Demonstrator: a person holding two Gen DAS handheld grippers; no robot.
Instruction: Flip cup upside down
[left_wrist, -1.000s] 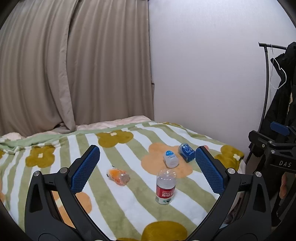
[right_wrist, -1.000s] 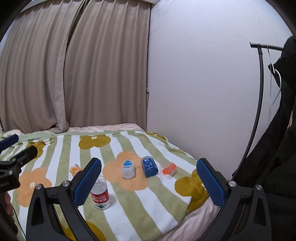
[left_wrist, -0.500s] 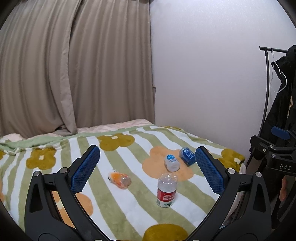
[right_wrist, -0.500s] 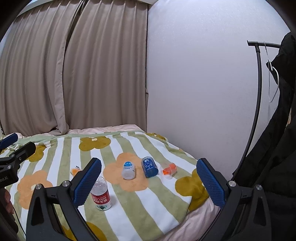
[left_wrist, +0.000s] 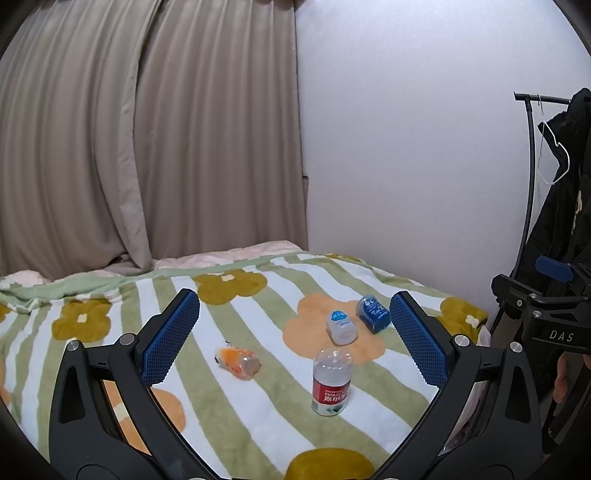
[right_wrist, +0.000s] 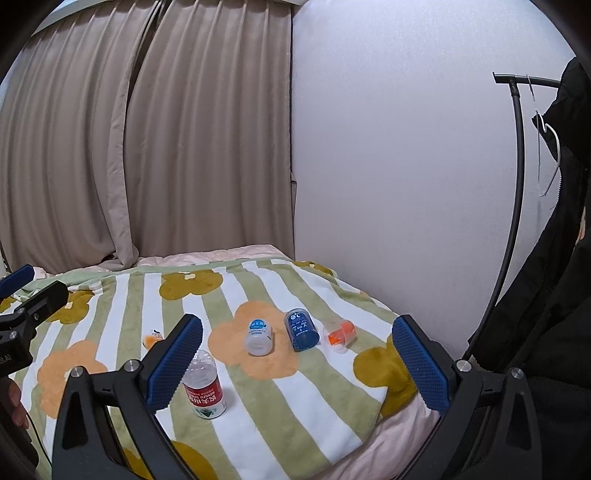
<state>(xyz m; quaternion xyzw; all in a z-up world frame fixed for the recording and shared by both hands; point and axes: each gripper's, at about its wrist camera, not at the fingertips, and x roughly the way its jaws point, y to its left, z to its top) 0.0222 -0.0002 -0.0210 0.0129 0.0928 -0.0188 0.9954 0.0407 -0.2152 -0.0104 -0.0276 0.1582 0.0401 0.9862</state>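
Several small cups lie on their sides on a striped flower blanket (left_wrist: 258, 413). A white cup (left_wrist: 341, 326) and a dark blue cup (left_wrist: 373, 314) lie side by side; they also show in the right wrist view as the white cup (right_wrist: 259, 336) and the blue cup (right_wrist: 301, 329). A clear orange cup (left_wrist: 238, 363) lies to the left, and another clear orange cup (right_wrist: 340, 335) lies right of the blue one. A clear bottle-half with a red label (left_wrist: 331, 382) stands inverted, cut end down. My left gripper (left_wrist: 293, 338) and my right gripper (right_wrist: 297, 363) are open, empty, well above the bed.
Curtains (left_wrist: 147, 147) hang behind the bed and a white wall (left_wrist: 406, 147) runs along its right side. A clothes rack (right_wrist: 513, 184) with a dark coat (right_wrist: 546, 332) stands at the right. The blanket's right edge (right_wrist: 399, 406) drops off near the cups.
Both grippers have drawn back and up a little, so the cups look slightly smaller and lower in view. Nothing on the bed has moved. Both stay open.
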